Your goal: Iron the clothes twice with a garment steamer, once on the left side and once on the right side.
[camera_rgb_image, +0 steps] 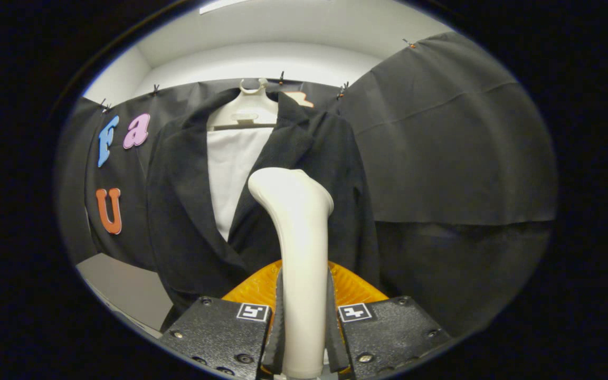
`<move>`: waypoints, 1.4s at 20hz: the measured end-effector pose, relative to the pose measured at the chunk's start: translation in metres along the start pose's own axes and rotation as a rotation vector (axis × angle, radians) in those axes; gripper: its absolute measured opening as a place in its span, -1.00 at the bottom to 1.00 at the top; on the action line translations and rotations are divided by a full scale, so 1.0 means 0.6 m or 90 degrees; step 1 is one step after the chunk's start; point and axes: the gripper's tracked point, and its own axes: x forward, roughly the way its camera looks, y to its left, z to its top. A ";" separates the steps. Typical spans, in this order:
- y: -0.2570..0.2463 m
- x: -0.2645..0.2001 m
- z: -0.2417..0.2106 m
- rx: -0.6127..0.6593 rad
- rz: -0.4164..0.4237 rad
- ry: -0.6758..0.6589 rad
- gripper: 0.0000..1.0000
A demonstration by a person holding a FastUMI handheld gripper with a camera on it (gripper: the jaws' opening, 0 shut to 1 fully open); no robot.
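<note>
Tool [304, 327] pinches pale steamer [298, 237] handle, head against dark jacket [188, 221] on hanger [246, 108]. Risk: handle twisting between fingers, head snagging lapel, dragging jacket off hanger.

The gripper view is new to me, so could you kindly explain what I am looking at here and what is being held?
This picture comes from a fisheye camera riding on a handheld two-finger gripper, which a person carries; there is no robot arm. The camera looks forward along the fingers, seen at the bottom. The gripper is shut on the handle of a white garment steamer, which rises between the fingers, its head toward the clothes. Beyond it hangs a dark jacket on a white hanger, with a white lining showing in the open front. The steamer head sits near the jacket's lapel, though whether it touches is unclear. Black cloth forms the booth's wall behind.
</note>
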 end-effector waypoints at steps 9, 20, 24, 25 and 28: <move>-0.007 0.000 -0.074 0.010 -0.019 0.054 -0.31; -0.037 -0.036 -0.189 0.014 -0.045 0.133 -0.31; -0.034 -0.031 -0.217 0.017 -0.046 0.157 -0.31; -0.034 -0.032 -0.226 0.016 -0.046 0.162 -0.30; -0.036 -0.040 -0.258 0.015 -0.049 0.180 -0.31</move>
